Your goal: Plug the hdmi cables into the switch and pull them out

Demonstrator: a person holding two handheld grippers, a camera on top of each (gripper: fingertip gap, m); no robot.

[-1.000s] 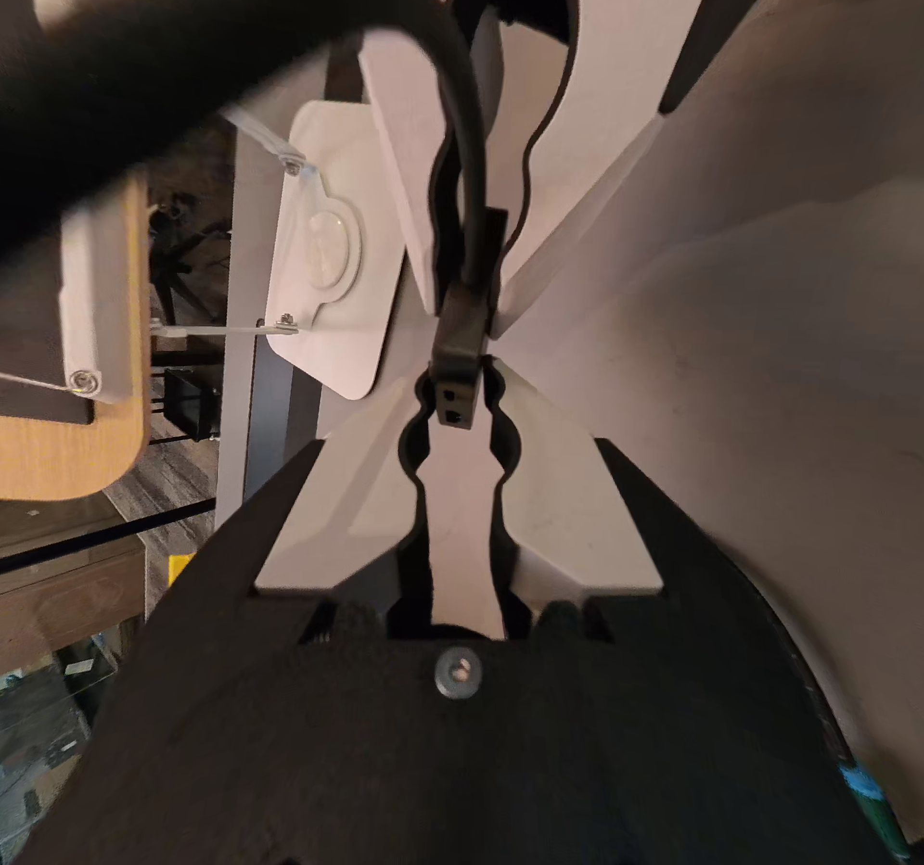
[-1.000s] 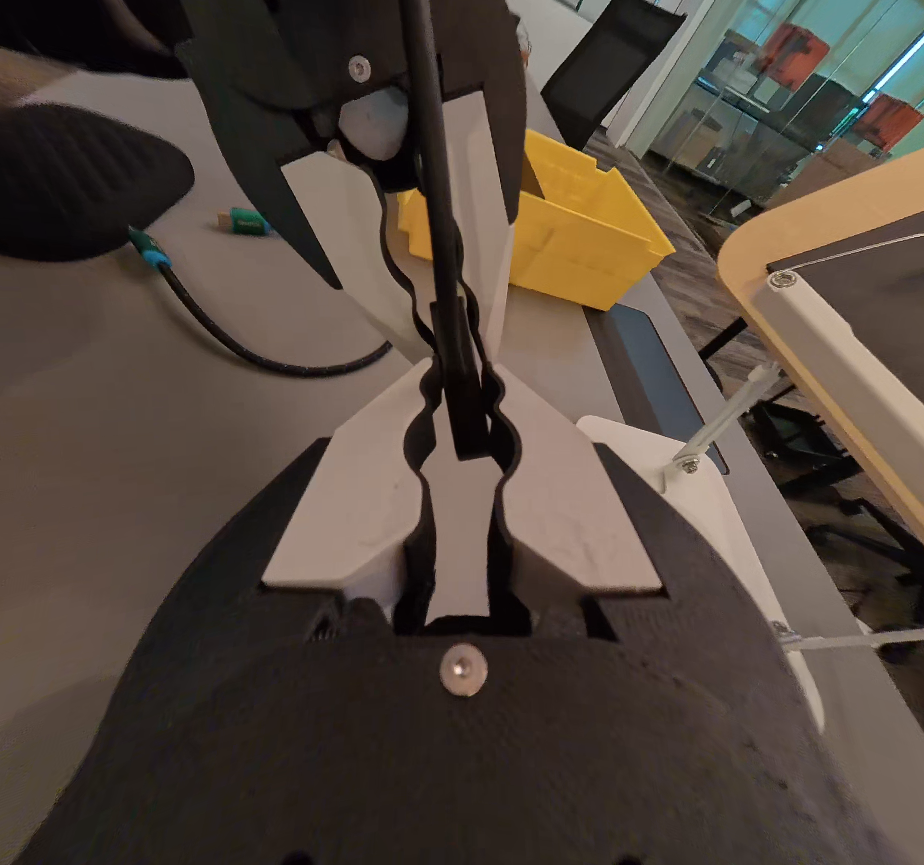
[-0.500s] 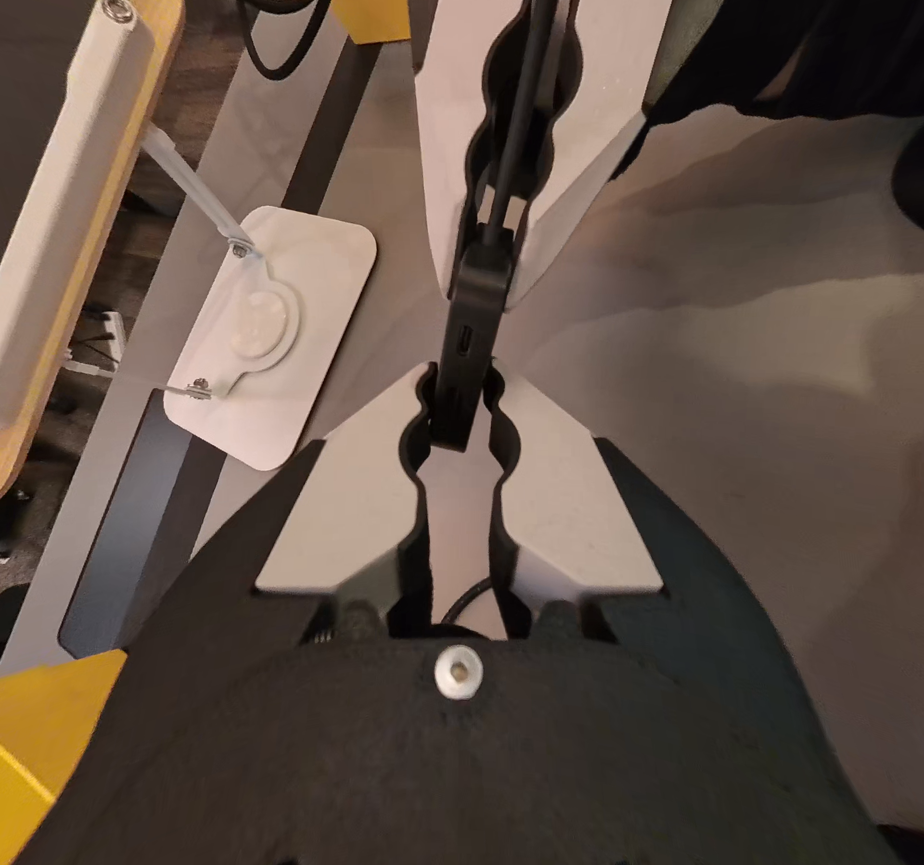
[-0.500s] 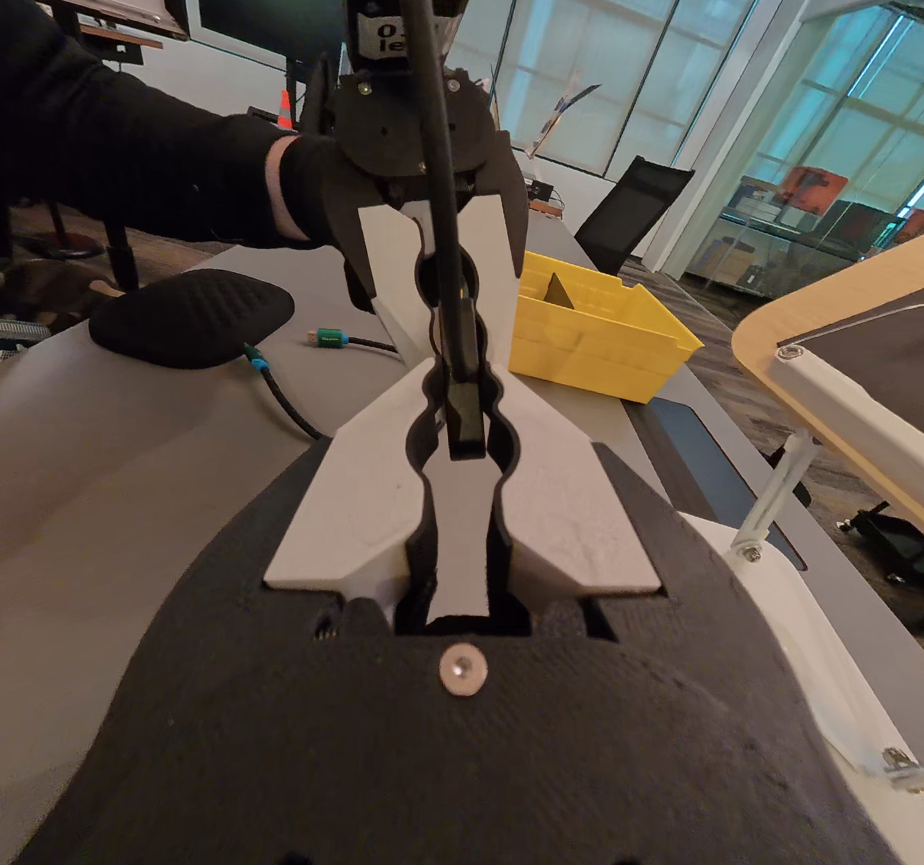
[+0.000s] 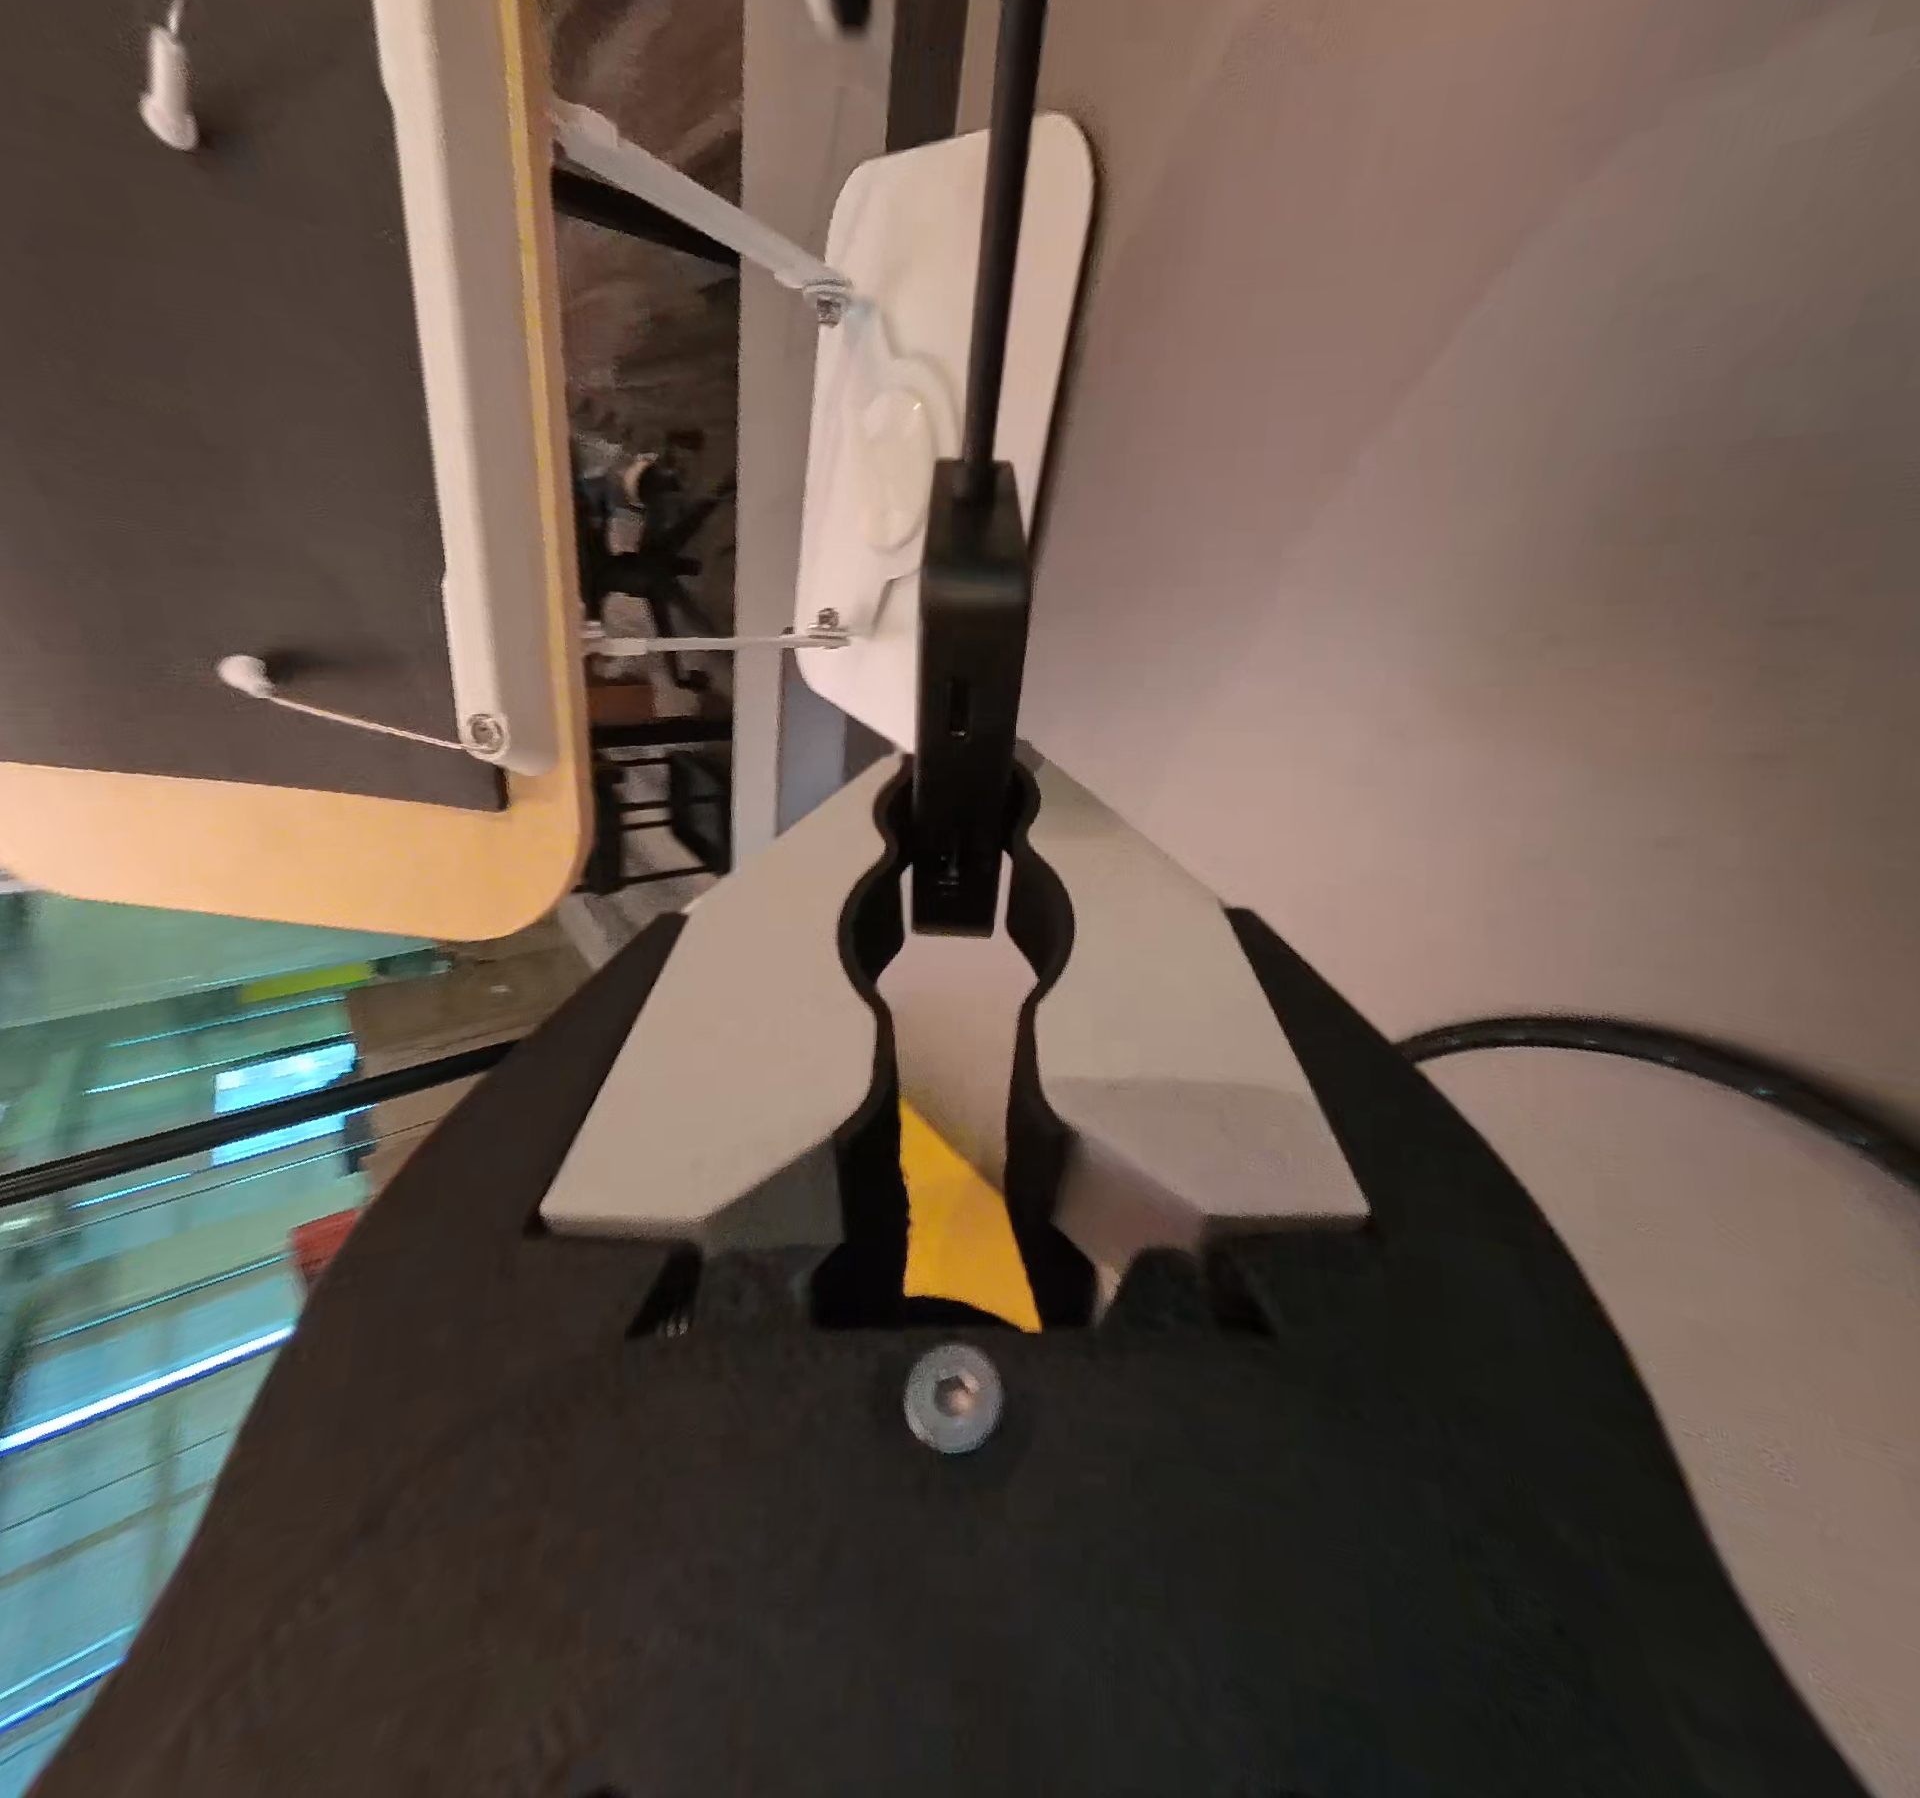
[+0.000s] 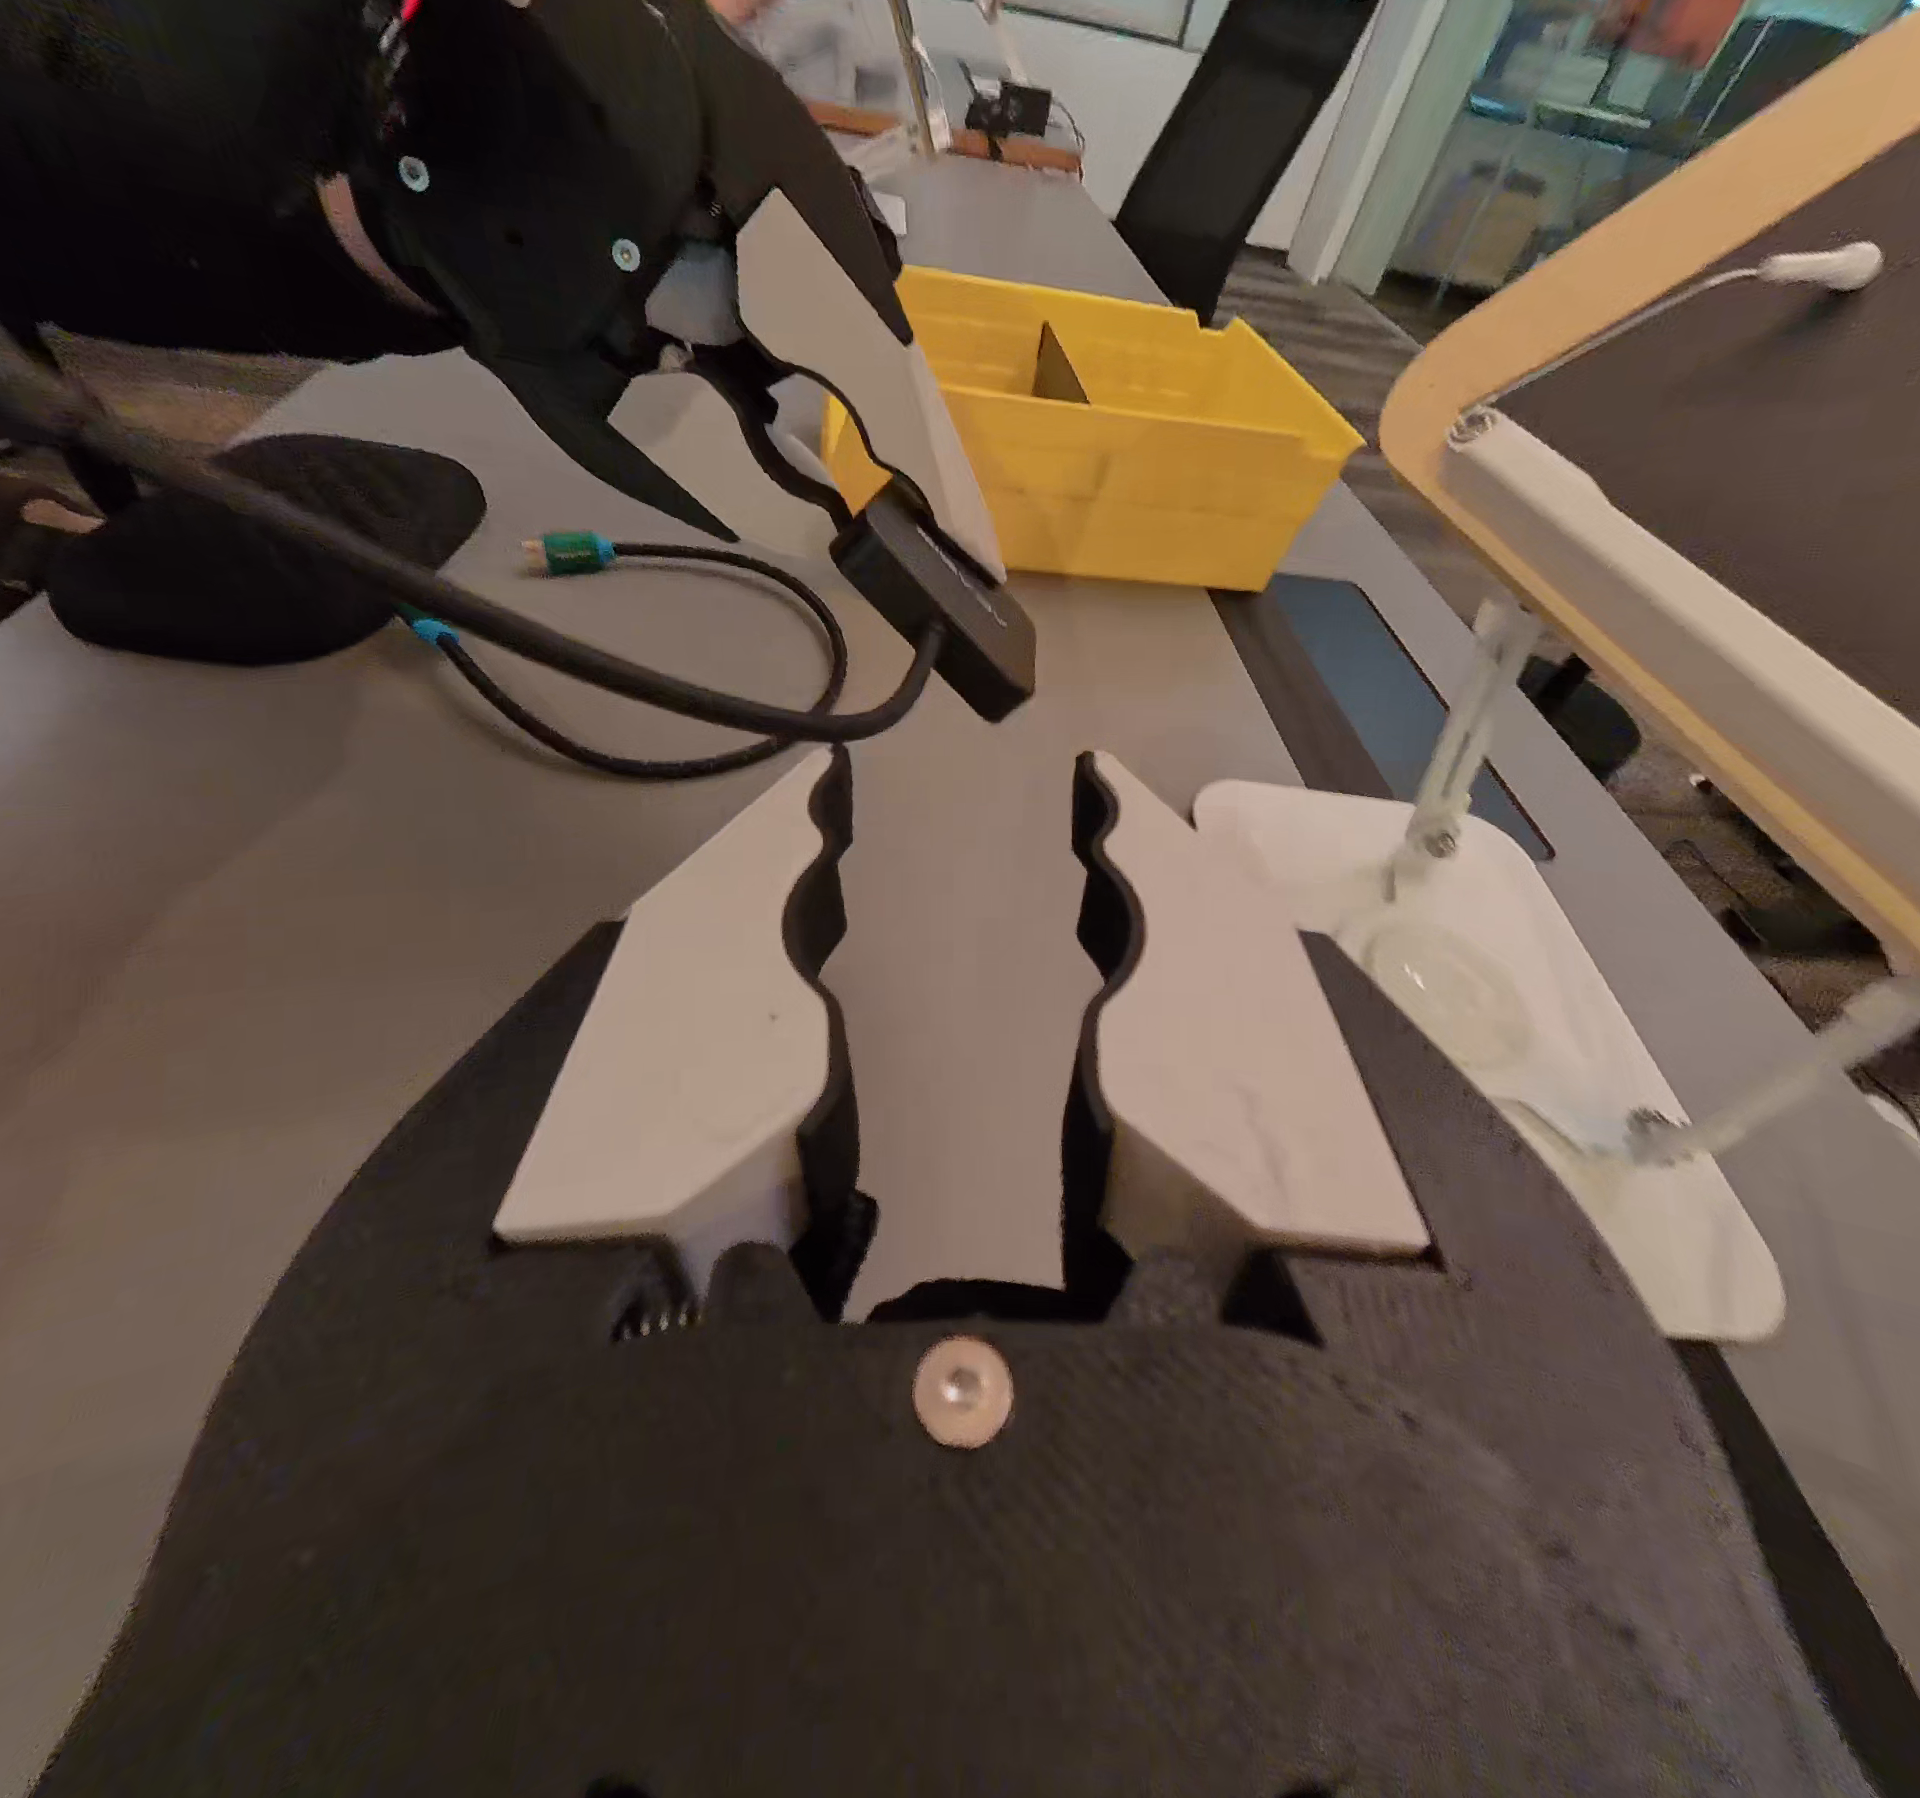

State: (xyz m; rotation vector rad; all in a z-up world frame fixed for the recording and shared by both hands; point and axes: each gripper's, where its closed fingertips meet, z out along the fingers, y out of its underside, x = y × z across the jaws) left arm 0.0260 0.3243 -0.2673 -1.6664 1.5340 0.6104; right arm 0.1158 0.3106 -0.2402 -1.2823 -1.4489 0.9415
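Note:
My left gripper (image 5: 961, 798) is shut on one end of the small black hdmi switch (image 5: 971, 626), which sticks out forward past the fingertips. The switch's own black lead (image 5: 1008, 190) runs on from its far end. In the right wrist view the left gripper (image 6: 914, 527) holds the switch (image 6: 940, 605) tilted just above the grey table (image 6: 312, 917). My right gripper (image 6: 961, 772) is open and empty, a short way in front of the switch. An hdmi cable with a teal plug (image 6: 566, 555) lies loose on the table behind the switch.
A yellow bin (image 6: 1091, 460) stands behind the switch. A white mount plate (image 6: 1507, 1021) with thin struts sits at the table's right edge, also in the left wrist view (image 5: 935, 346). A wood-edged board (image 6: 1662, 346) overhangs at right. A black padded object (image 6: 260, 543) lies at left. There is about 10 cm between the tips of the two grippers. The white mount plate (image 6: 1507, 1021) is about equally far from each gripper, around 25 cm.
My right gripper has let go of the switch, opened, and drawn back from it. My left gripper has kept its hold and swung the switch round and down towards the table.

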